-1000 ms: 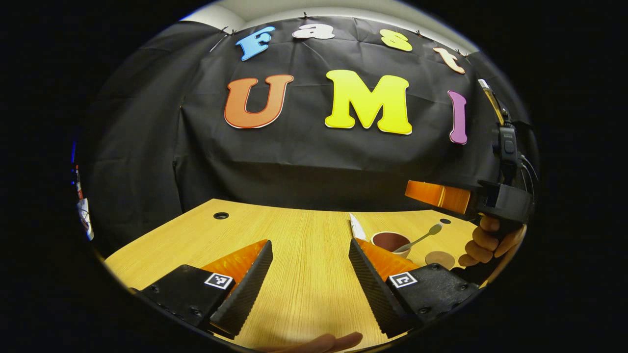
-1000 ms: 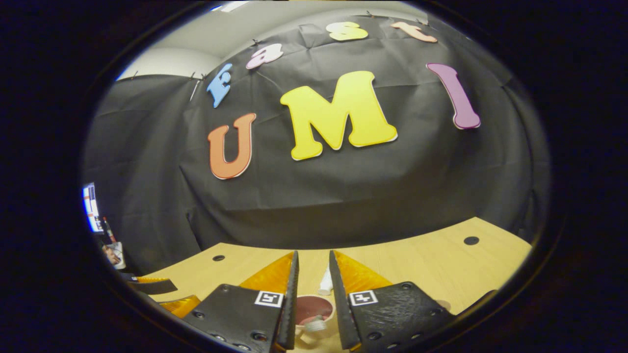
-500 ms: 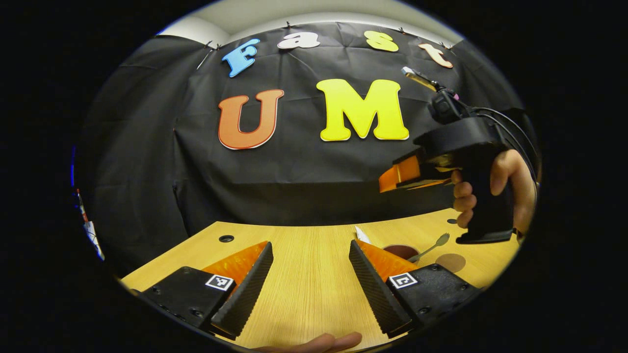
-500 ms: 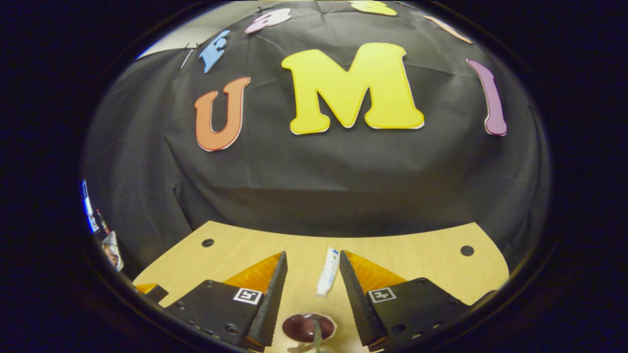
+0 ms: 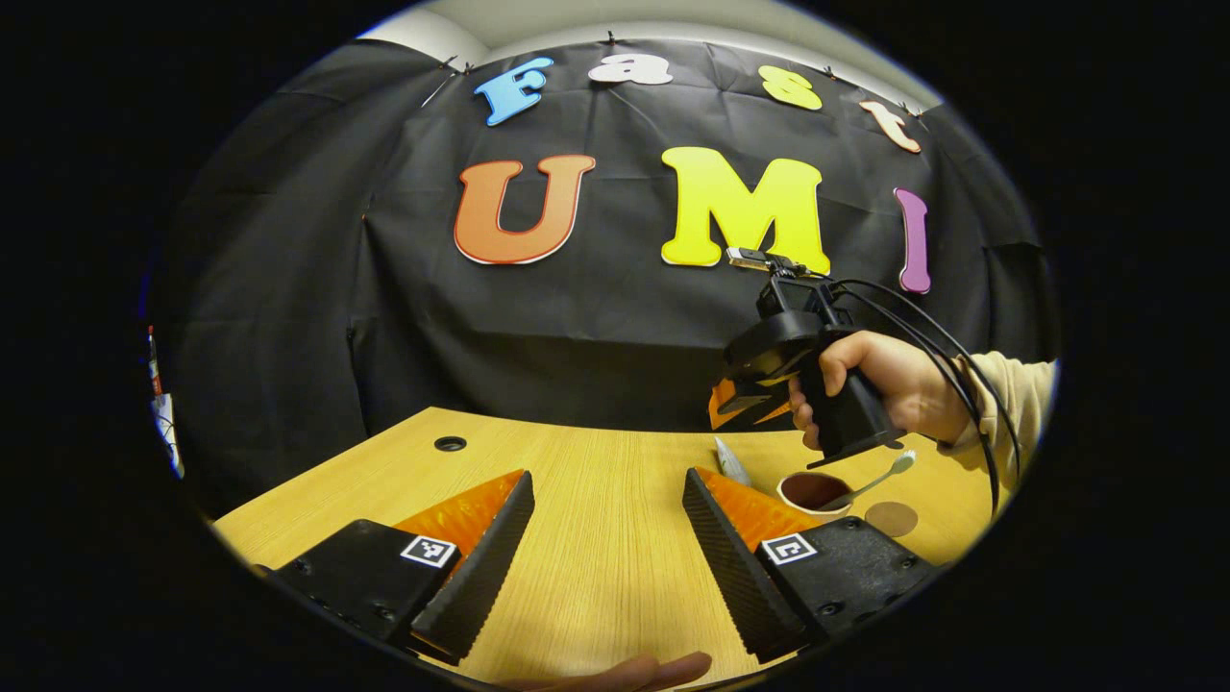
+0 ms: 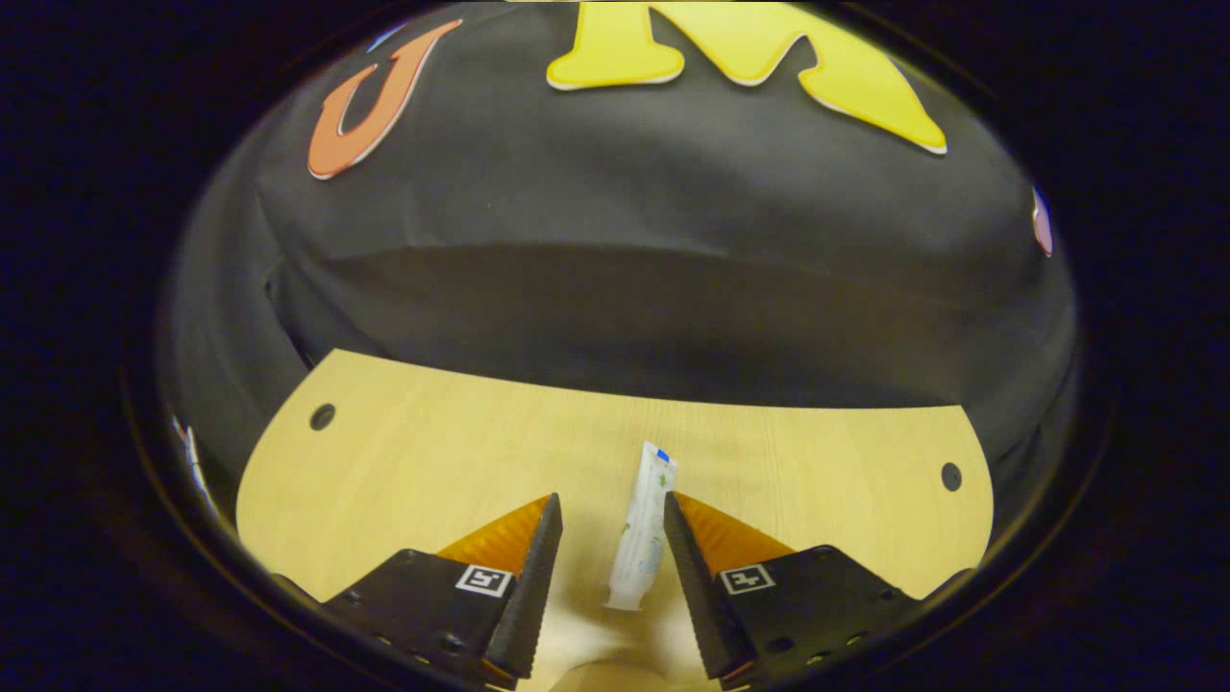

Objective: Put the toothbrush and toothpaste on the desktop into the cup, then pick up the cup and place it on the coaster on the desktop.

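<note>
A white toothpaste tube (image 6: 642, 531) lies flat on the wooden desktop (image 6: 432, 461), lengthwise between the fingers of my open right gripper (image 6: 611, 502), nearer the right finger and untouched. In the left gripper view the same tube (image 5: 730, 461) lies just behind a dark-lined cup (image 5: 812, 490) with the toothbrush (image 5: 879, 474) leaning out of it. The right gripper (image 5: 745, 408), held by a hand (image 5: 889, 384), hovers tilted down over the tube. A round brown coaster (image 5: 891, 519) lies right of the cup. My left gripper (image 5: 607, 478) is open over bare desktop (image 5: 596, 557), holding nothing.
The desktop has cable holes (image 6: 322, 416) (image 6: 950, 476) near its far corners, one also in the left gripper view (image 5: 450, 443). The black cloth wall stands right behind the far edge. A fingertip (image 5: 634, 668) shows at the near edge. Cables (image 5: 947, 346) trail from the right gripper.
The right gripper moved forward past the cup and tipped down, so the toothpaste now lies between its open fingers. The left gripper stayed nearly still.
</note>
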